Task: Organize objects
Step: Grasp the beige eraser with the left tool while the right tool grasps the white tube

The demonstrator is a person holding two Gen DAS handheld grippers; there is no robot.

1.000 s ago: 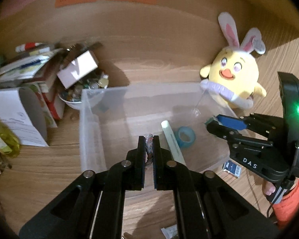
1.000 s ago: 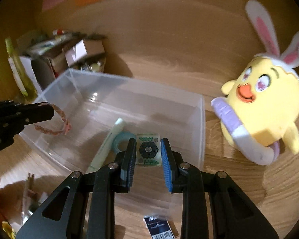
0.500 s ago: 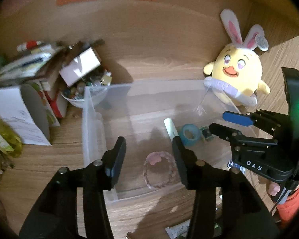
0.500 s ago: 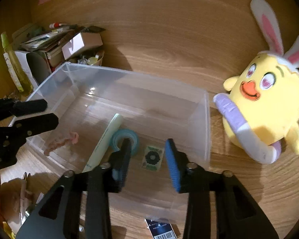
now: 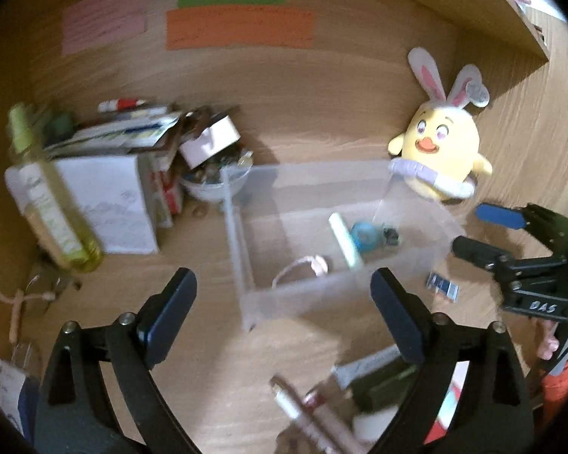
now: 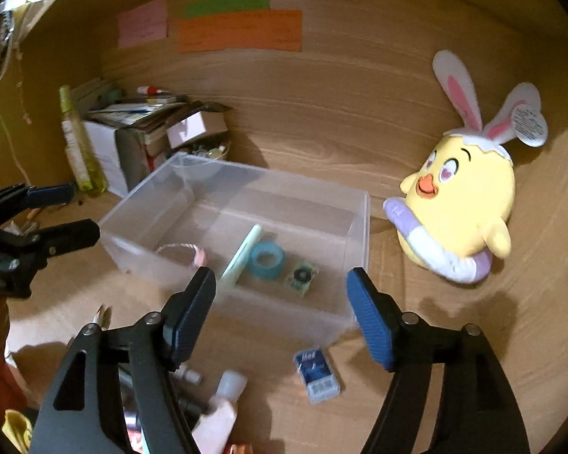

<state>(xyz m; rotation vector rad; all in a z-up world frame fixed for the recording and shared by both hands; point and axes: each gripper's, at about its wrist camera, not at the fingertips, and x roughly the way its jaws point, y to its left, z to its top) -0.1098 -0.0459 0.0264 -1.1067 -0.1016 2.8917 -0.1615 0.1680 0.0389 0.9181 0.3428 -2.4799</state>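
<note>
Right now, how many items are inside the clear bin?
4: a braided loop near the left wall, a pale green tube mid-floor, a teal tape roll beside it, a small green card rightmost. None seem hidden.

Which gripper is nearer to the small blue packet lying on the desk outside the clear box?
Right. The right gripper hangs just above the blue packet; the left gripper is beyond the clear box's other corner.

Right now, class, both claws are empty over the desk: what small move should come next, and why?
Probably lower the right claw onto the blue card. Both claws have just opened with nothing between them, and the card lies outside the bin, right beneath that claw.
</note>
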